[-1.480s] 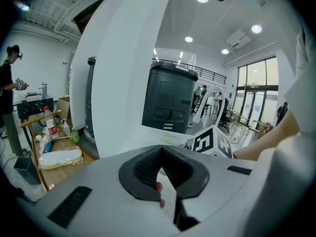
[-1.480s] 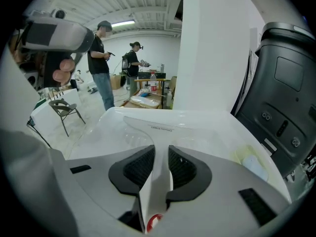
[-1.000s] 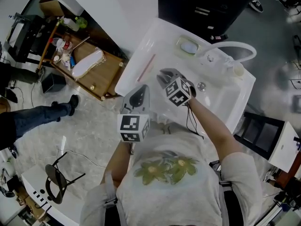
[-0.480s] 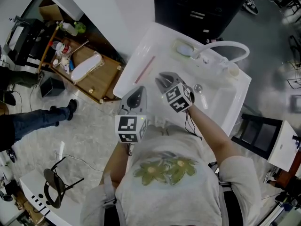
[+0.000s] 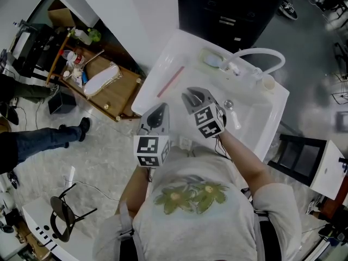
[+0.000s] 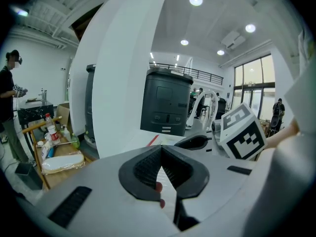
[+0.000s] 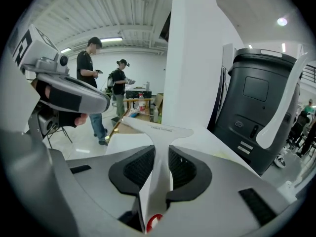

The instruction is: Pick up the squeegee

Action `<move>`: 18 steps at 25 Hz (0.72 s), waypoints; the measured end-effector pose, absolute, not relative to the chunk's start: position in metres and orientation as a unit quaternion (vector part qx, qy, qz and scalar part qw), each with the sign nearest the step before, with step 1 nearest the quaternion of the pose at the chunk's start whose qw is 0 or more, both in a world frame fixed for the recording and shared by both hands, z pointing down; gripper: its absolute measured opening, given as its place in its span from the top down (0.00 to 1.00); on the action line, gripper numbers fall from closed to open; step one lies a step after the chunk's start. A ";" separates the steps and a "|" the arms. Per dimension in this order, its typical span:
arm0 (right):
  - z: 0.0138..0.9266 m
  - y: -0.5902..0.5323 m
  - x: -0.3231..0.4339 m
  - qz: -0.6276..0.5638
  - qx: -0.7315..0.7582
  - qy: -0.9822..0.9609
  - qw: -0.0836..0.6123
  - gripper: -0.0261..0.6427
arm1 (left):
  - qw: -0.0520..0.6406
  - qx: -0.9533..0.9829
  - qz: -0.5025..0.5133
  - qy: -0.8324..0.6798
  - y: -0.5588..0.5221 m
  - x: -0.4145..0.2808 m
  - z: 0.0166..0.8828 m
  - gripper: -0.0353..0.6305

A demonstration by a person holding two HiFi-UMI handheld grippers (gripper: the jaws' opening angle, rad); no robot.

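Note:
The squeegee (image 5: 171,81) shows in the head view as a thin red blade strip on the left rim of the white sink (image 5: 272,110). In the right gripper view its white T-shaped head (image 7: 159,128) lies ahead, and its white handle runs back between the jaws. My right gripper (image 7: 161,151) (image 5: 191,95) is shut on that handle, over the basin. My left gripper (image 5: 157,112) (image 6: 161,151) hovers at the sink's near left edge, shut with nothing in it. The red strip (image 6: 152,140) lies beyond it.
A curved white faucet (image 5: 256,55) and a soap dish (image 5: 211,59) sit at the sink's back. A wooden cart (image 5: 106,80) with bottles stands left of the sink. A dark cabinet (image 7: 256,107) rises behind. Two people (image 7: 91,70) stand far off; a black chair (image 5: 62,211) is on the floor.
My right gripper has drawn back a little toward the person's body. The left gripper has barely moved, and the head view has shifted slightly.

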State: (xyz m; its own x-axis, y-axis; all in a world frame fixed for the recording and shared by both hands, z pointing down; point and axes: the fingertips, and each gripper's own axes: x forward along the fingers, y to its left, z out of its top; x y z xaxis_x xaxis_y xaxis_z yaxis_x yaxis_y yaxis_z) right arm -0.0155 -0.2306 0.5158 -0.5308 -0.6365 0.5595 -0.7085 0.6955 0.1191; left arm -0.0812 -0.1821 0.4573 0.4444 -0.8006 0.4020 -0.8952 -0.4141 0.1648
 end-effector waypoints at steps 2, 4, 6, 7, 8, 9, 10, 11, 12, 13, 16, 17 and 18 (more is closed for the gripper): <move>0.507 -0.228 -0.014 0.060 0.393 -0.872 0.285 0.82 | 0.179 0.831 0.131 -0.511 -0.181 -0.082 0.456 0.93; 0.500 -0.226 -0.013 0.057 0.398 -0.873 0.277 0.82 | 0.178 0.831 0.131 -0.511 -0.181 -0.082 0.456 0.93; 0.492 -0.223 -0.012 0.052 0.401 -0.874 0.270 0.82 | 0.177 0.831 0.131 -0.510 -0.180 -0.081 0.455 0.93; 0.488 -0.222 -0.011 0.049 0.403 -0.874 0.266 0.82 | 0.177 0.831 0.132 -0.510 -0.179 -0.080 0.455 0.93; 0.484 -0.220 -0.010 0.047 0.404 -0.875 0.263 0.82 | 0.177 0.831 0.133 -0.509 -0.179 -0.080 0.455 0.93; 0.481 -0.219 -0.009 0.045 0.406 -0.875 0.259 0.82 | 0.177 0.832 0.134 -0.509 -0.178 -0.079 0.455 0.94; 0.478 -0.218 -0.008 0.044 0.407 -0.876 0.255 0.82 | 0.177 0.832 0.135 -0.508 -0.178 -0.079 0.455 0.93; 0.475 -0.218 -0.007 0.043 0.409 -0.876 0.251 0.82 | 0.176 0.832 0.135 -0.508 -0.178 -0.079 0.455 0.94; 0.473 -0.217 -0.006 0.043 0.412 -0.876 0.248 0.82 | 0.176 0.832 0.136 -0.508 -0.177 -0.078 0.455 0.93; 0.470 -0.216 -0.005 0.042 0.414 -0.876 0.244 0.82 | 0.175 0.833 0.136 -0.507 -0.177 -0.078 0.455 0.93; 0.463 -0.214 -0.002 0.043 0.420 -0.876 0.233 0.82 | 0.174 0.833 0.138 -0.506 -0.177 -0.079 0.455 0.93; 0.462 -0.214 -0.001 0.045 0.422 -0.876 0.230 0.82 | 0.174 0.833 0.139 -0.506 -0.177 -0.079 0.455 0.93; 0.461 -0.214 0.001 0.047 0.423 -0.876 0.228 0.82 | 0.174 0.833 0.139 -0.506 -0.178 -0.079 0.455 0.93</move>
State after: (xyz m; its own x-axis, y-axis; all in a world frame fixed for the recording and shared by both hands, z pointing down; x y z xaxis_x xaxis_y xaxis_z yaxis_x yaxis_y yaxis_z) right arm 0.0005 -0.2136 0.4605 -0.5382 -0.7197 0.4387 -0.7623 0.6376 0.1109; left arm -0.0787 -0.1779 0.4546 0.4486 -0.7953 0.4077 -0.8920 -0.4269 0.1487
